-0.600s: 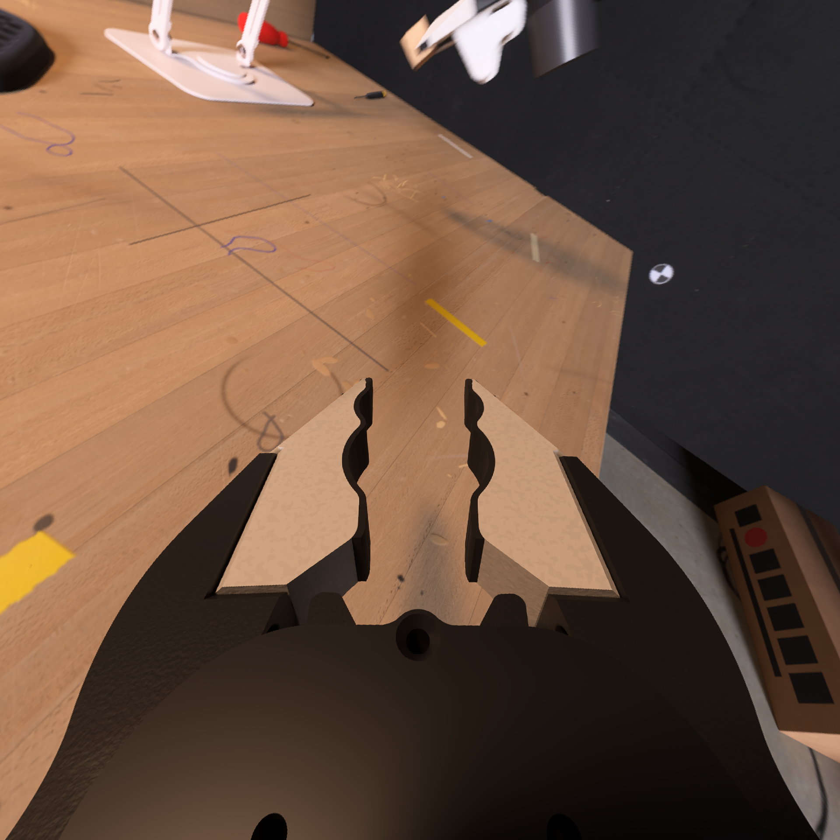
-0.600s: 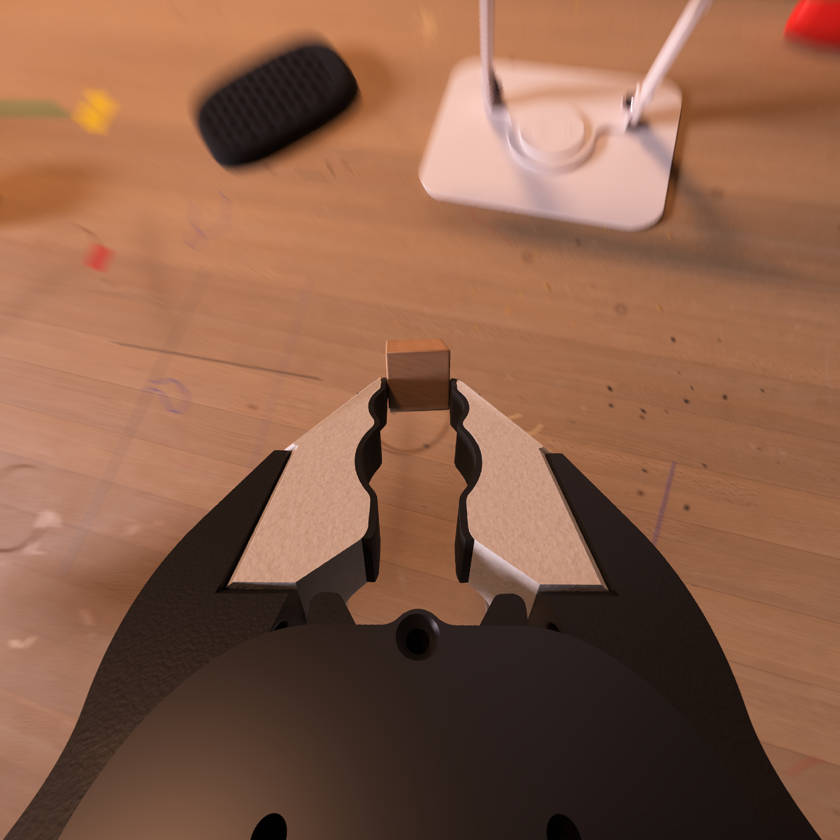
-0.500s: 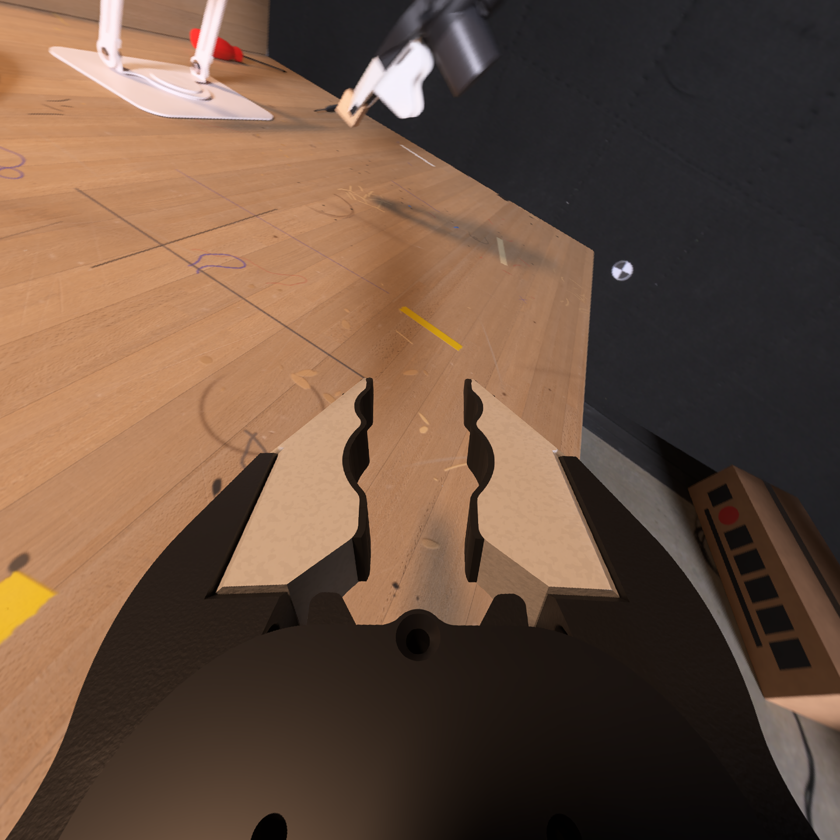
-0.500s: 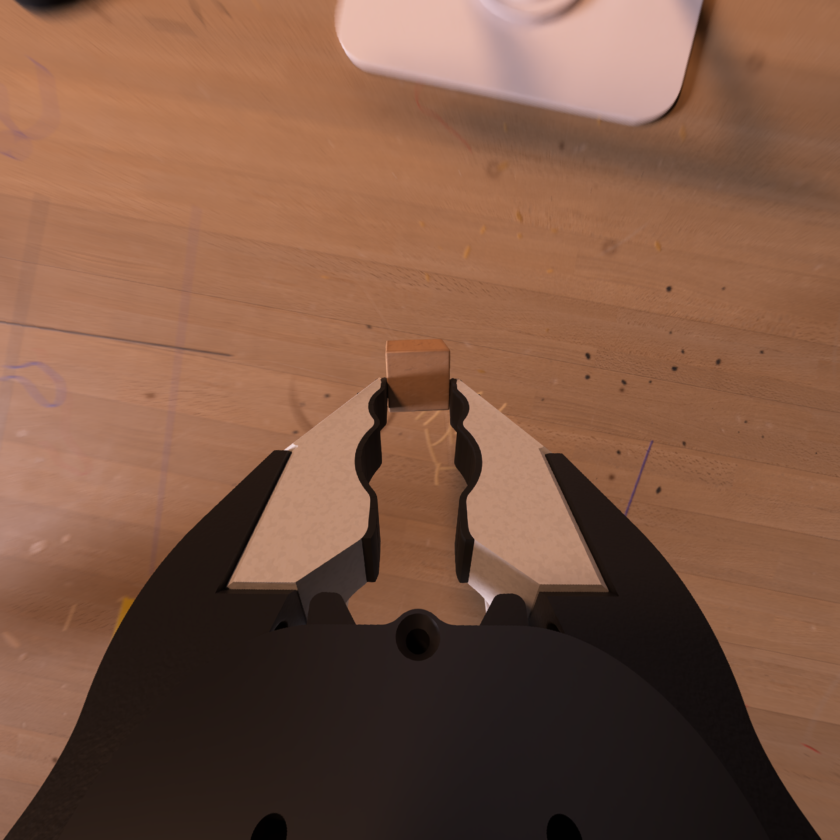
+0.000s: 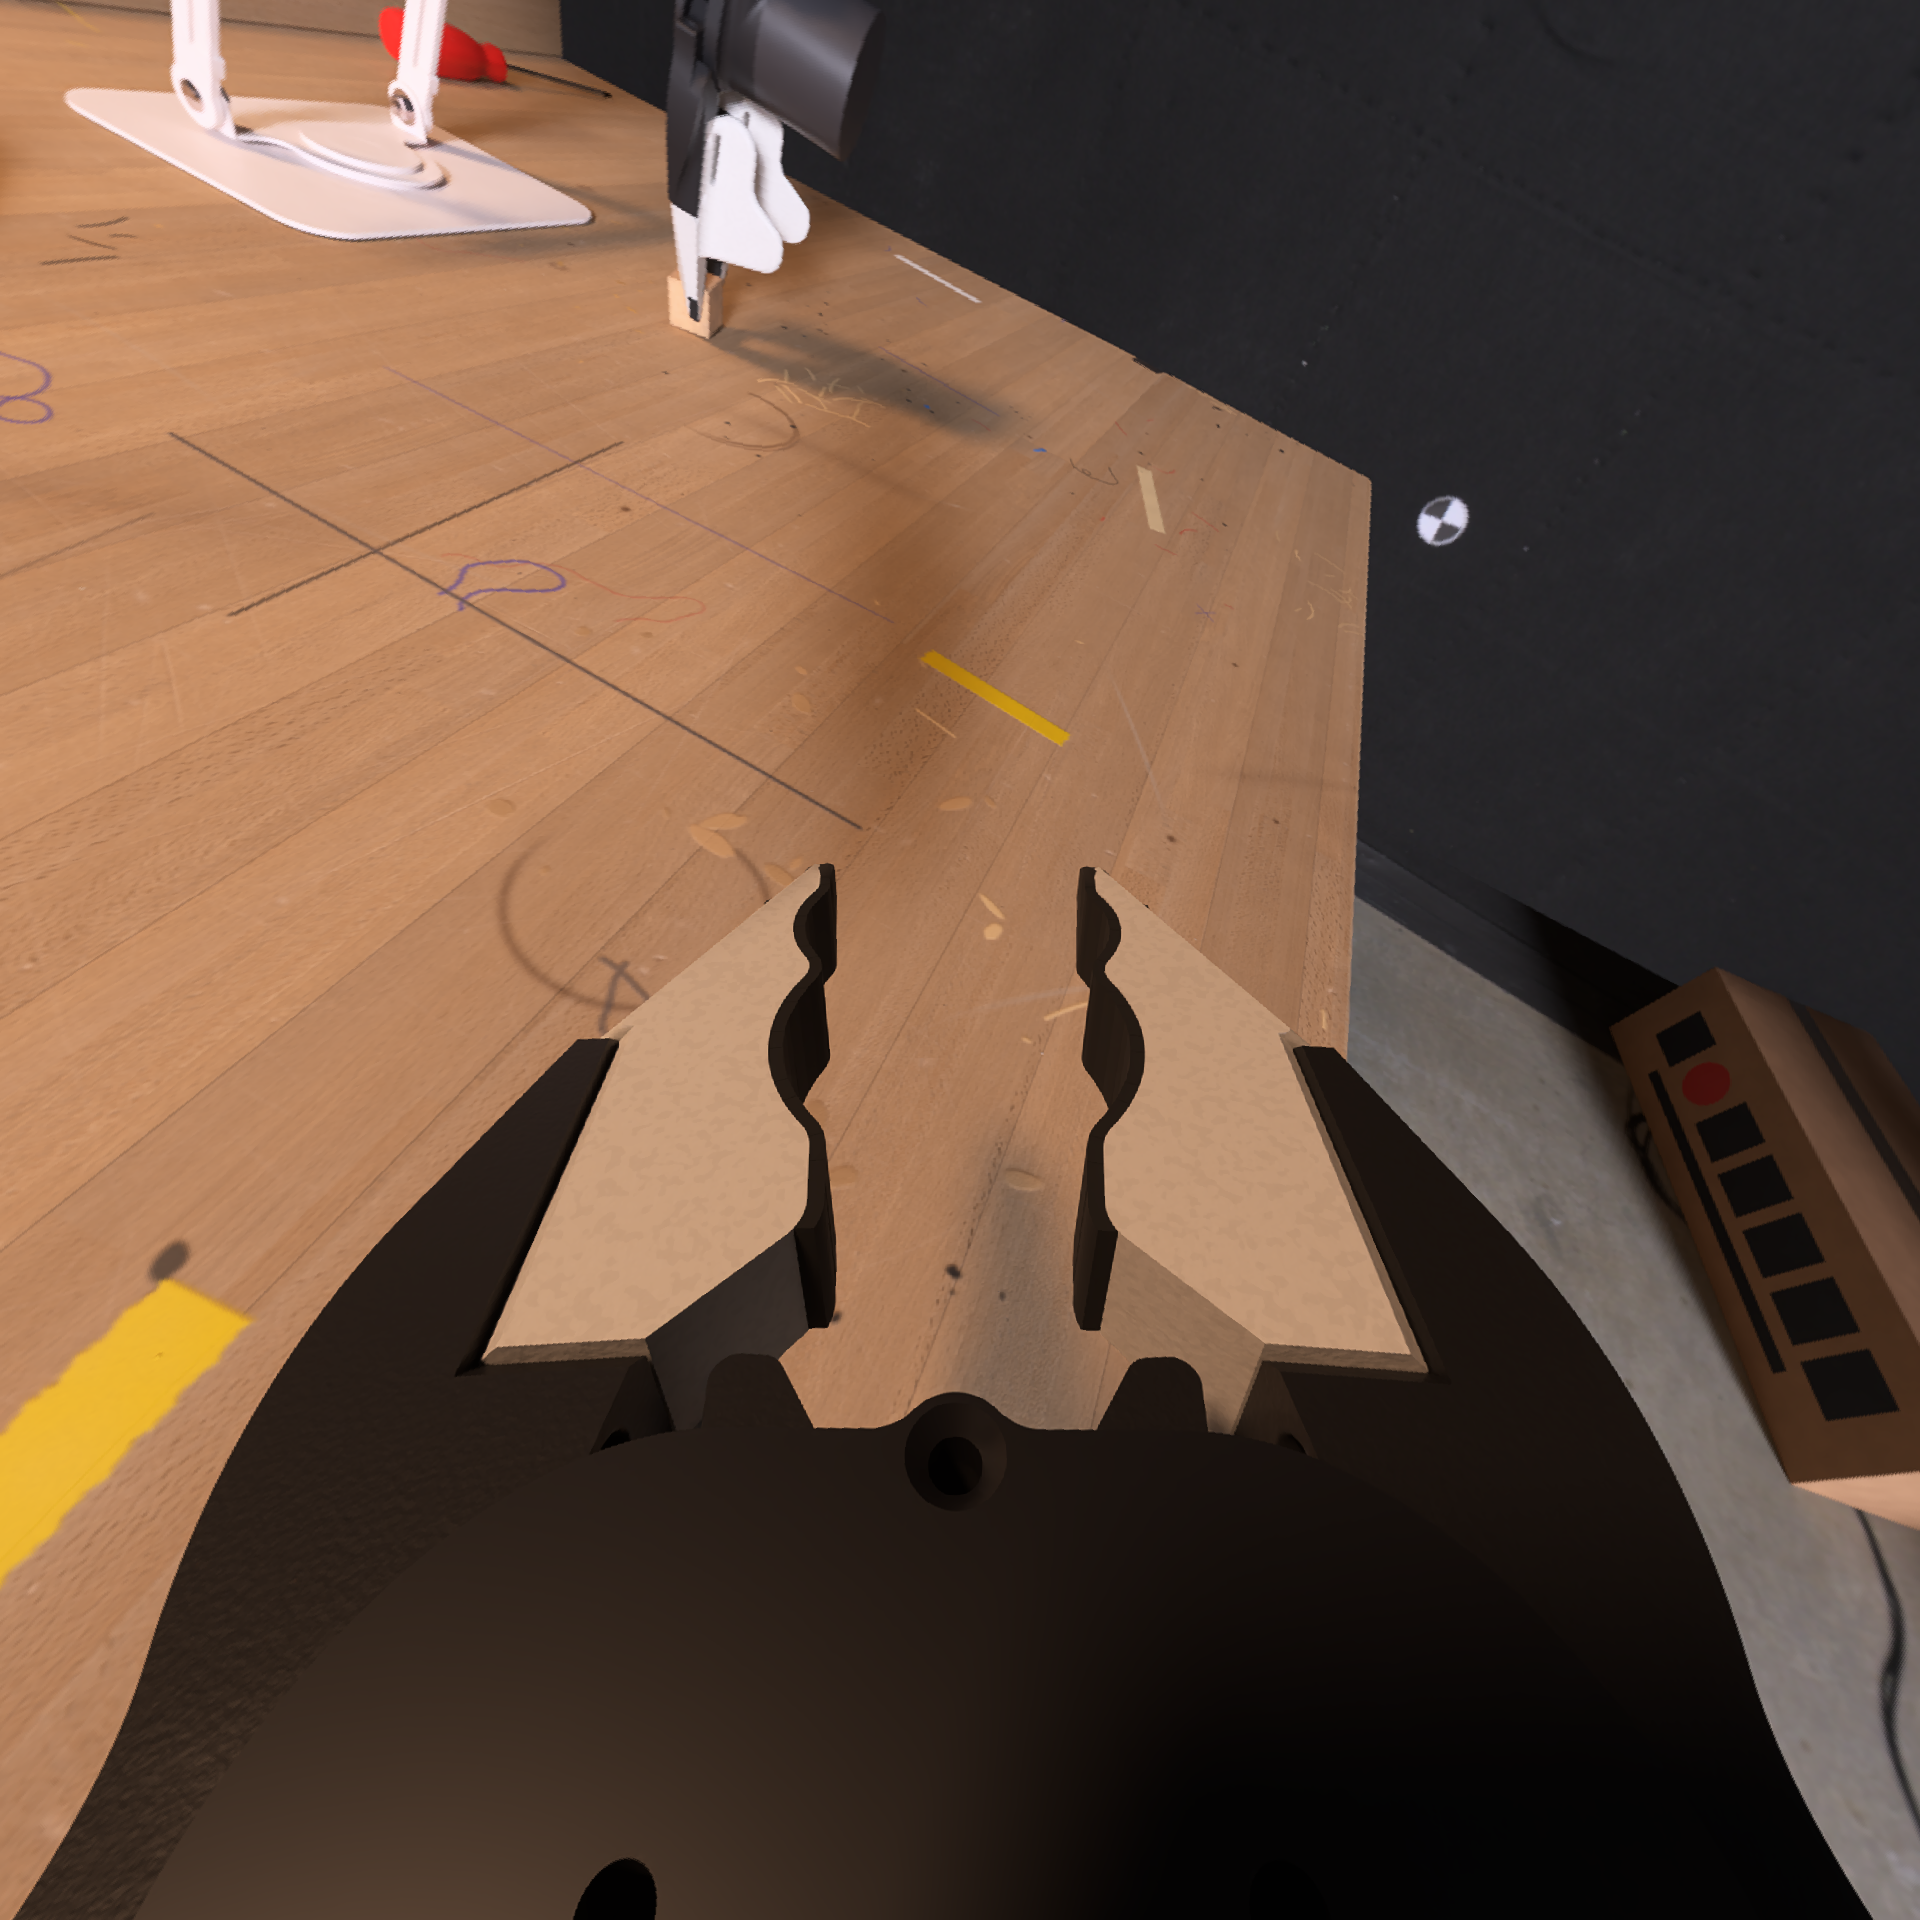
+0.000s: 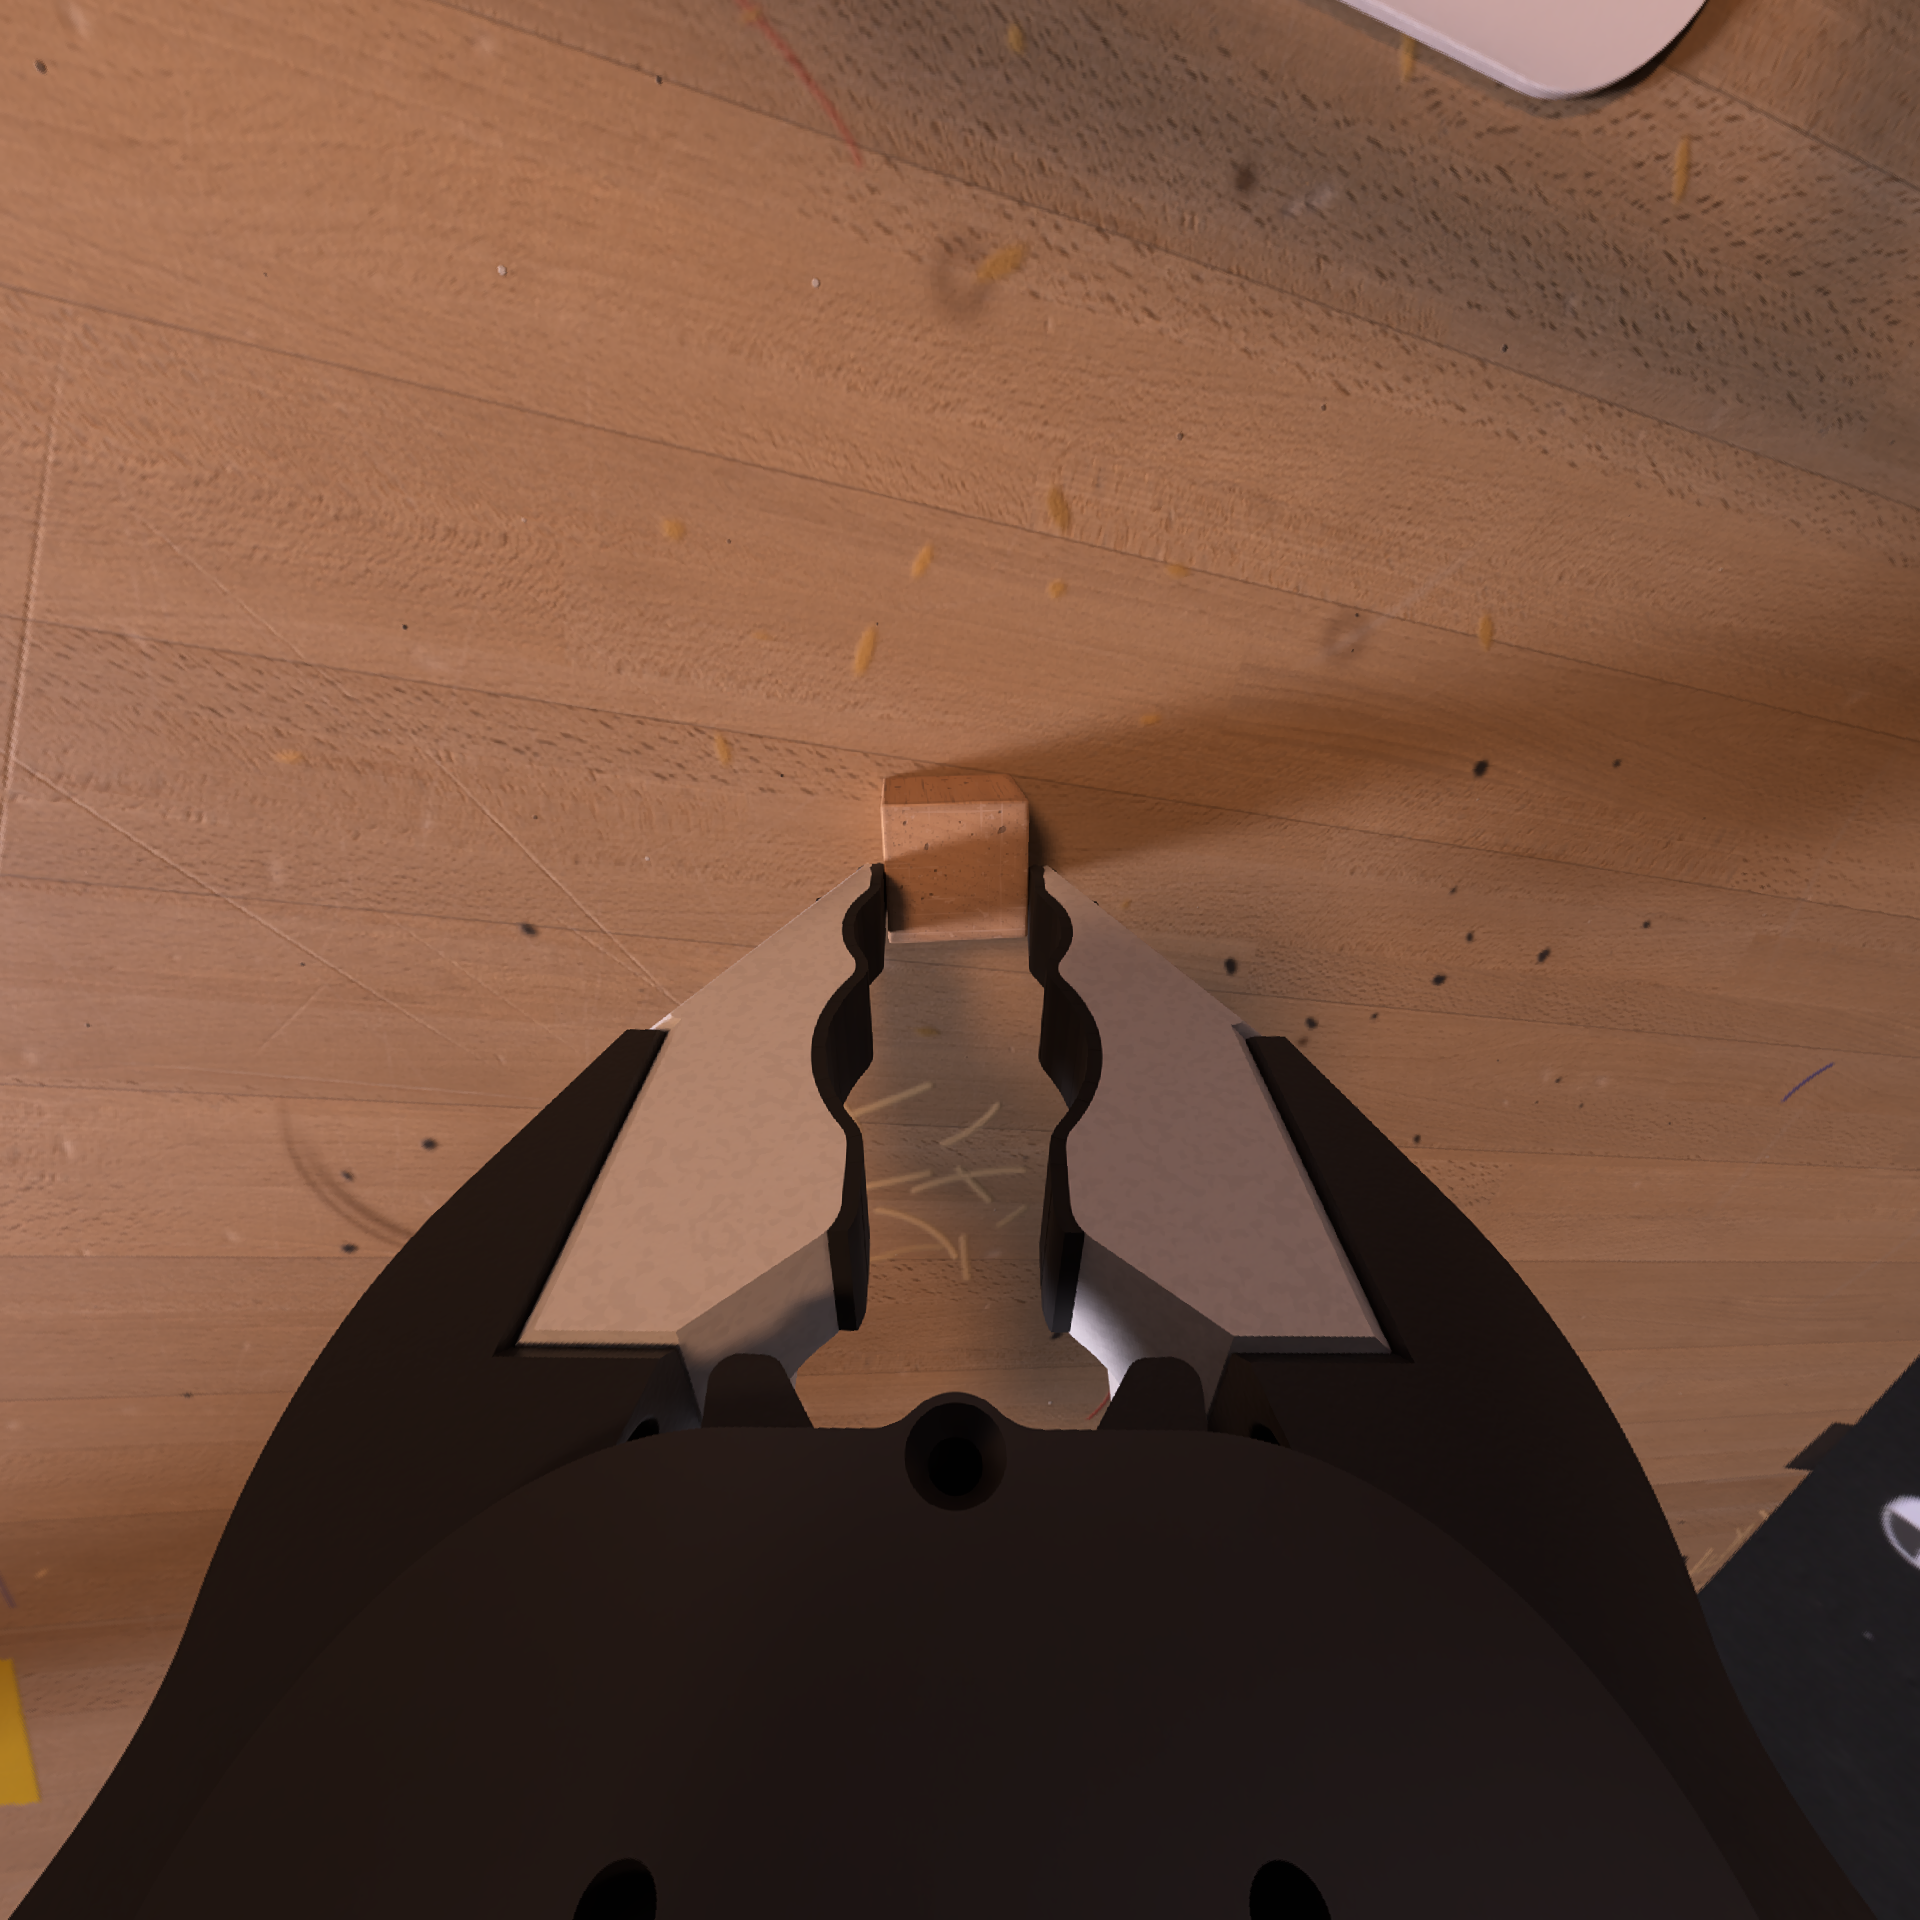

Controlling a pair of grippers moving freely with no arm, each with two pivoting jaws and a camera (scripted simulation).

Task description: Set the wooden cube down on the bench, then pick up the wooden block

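The small wooden cube is pinched between the fingertips of my right gripper, which is shut on it and points down at the wooden bench. In the left wrist view the right gripper stands nearly upright, with the cube at or just touching the bench top. My left gripper is open and empty, low over the bench near its right edge. No other wooden block shows in either view.
A white lamp base stands just left of the cube, its corner also in the right wrist view. A red-handled tool lies behind it. The bench's right edge drops to the floor, where a brown box lies.
My right gripper has come down with the cube from high above the bench to the bench top near the lamp base. My left gripper has stayed open and barely shifted.
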